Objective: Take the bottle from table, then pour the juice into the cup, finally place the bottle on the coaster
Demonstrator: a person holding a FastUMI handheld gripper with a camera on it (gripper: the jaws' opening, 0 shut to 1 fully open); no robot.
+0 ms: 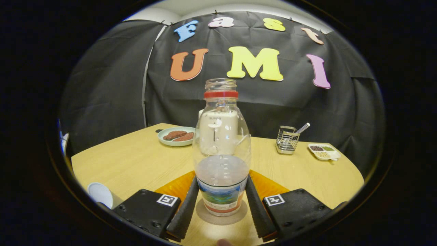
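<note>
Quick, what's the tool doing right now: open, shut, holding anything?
Tool: open around the bottle, one finger on each side of its lower part with a little gap at each side. The bottle stands upright on a round coaster.

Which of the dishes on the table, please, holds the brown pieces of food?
The round plate beyond the bottle, on its left; the white divided dish far right holds small heaps.

Gripper view rides low over the table's [136, 160] near edge; faces the far edge, close behind the gripper [221, 208].
</note>
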